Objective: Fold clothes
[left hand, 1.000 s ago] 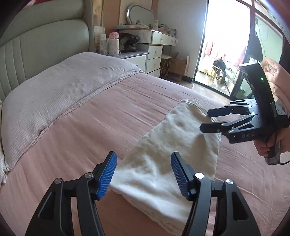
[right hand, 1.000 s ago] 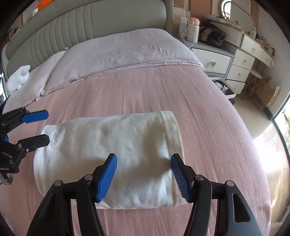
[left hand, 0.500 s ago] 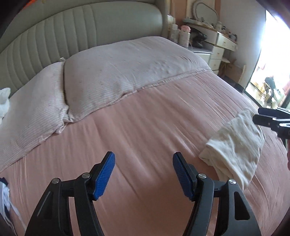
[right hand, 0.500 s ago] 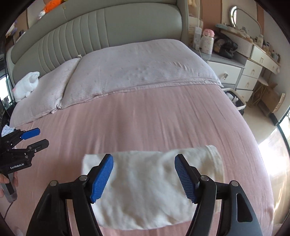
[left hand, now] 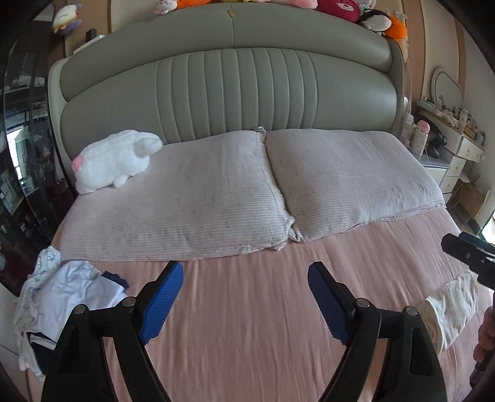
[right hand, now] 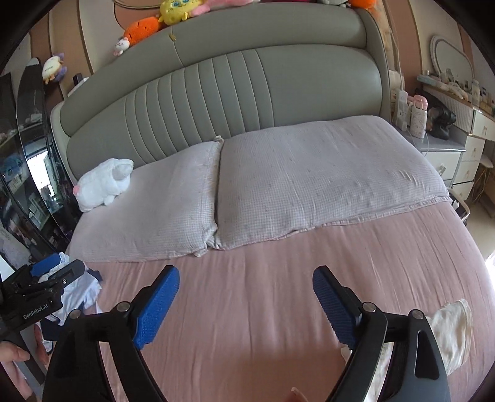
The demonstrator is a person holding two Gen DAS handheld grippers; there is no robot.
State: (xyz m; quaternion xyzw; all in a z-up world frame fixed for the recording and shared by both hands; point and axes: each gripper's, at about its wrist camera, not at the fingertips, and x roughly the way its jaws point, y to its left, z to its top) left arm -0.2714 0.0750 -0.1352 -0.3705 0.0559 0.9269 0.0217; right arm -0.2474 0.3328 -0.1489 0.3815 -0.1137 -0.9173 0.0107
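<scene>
Both the left tongs [left hand: 246, 298] and right tongs [right hand: 246, 304] gape wide, empty, over the pink bed [left hand: 247, 324]. The folded cream cloth [left hand: 450, 309] lies right of both; rumpled clothes [left hand: 62, 297] lie left.

A home bedroom. A wide bed [left hand: 247, 309] with a pink sheet fills the view, two pillows [left hand: 346, 176] lying side by side at 12 o'clock against a padded grey headboard [left hand: 229, 92]. Plush toys [right hand: 173, 12] line the headboard's top, and a white one [left hand: 114, 159] sits on the pillow at 10 o'clock. A dresser [right hand: 470, 145] with a mirror [right hand: 451, 60] stands at 2 o'clock.
</scene>
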